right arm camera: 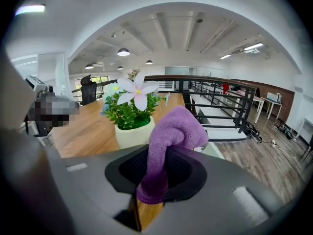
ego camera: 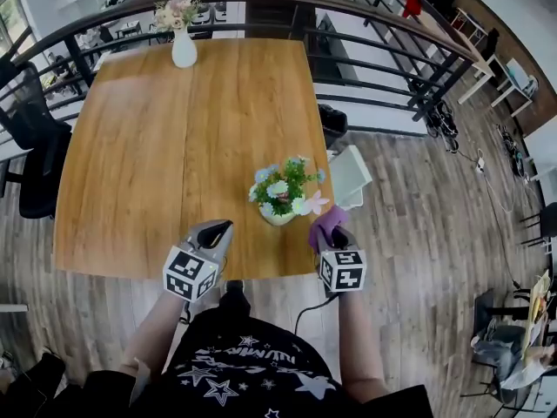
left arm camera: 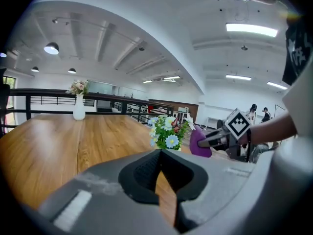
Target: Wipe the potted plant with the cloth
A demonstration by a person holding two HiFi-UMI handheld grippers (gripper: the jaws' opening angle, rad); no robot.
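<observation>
A small potted plant (ego camera: 283, 194) with green leaves and pale flowers stands in a cream pot near the front right of the wooden table (ego camera: 165, 155). My right gripper (ego camera: 330, 235) is just right of the pot, shut on a purple cloth (ego camera: 325, 224) that bulges out past its jaws. In the right gripper view the cloth (right arm camera: 172, 131) hangs in front of the plant (right arm camera: 128, 112), close to the pot. My left gripper (ego camera: 221, 228) hovers over the table's front edge to the left of the plant, shut and holding nothing. From the left gripper view the plant (left arm camera: 168, 131) lies ahead to the right.
A white vase of flowers (ego camera: 184, 47) stands at the table's far edge. A black railing (ego camera: 365, 37) runs behind and to the right of the table. A black chair (ego camera: 36, 151) sits at the left side, and a white seat (ego camera: 350, 176) at the right edge.
</observation>
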